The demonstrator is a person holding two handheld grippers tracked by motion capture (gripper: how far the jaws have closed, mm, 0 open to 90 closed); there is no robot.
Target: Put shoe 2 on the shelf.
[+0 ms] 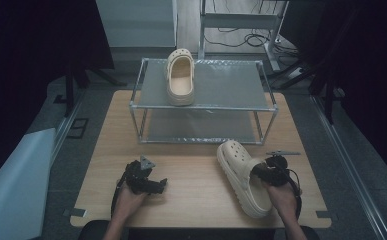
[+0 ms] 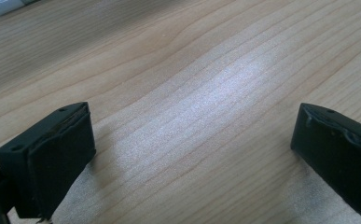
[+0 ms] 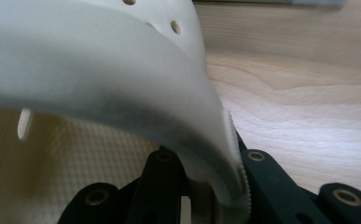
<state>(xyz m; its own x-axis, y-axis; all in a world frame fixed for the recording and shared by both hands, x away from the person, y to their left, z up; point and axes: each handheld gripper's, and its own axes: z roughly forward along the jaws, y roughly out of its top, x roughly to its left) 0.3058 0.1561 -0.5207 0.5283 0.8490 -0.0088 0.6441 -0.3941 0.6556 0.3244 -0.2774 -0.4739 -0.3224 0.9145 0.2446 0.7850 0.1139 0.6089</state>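
A cream clog lies on the wooden table at the front right, toe pointing away and to the left. My right gripper is shut on its right side wall; the right gripper view has the clog's wall pinched between the black jaws close to the camera. A second cream clog stands on the top shelf of the metal rack, left of centre. My left gripper rests low over the table at the front left, open, with bare wood between its fingers.
The two-tier metal rack has a lower shelf with nothing on it. A pale sheet leans off the table's left side. Cables and frame legs lie on the floor behind the rack.
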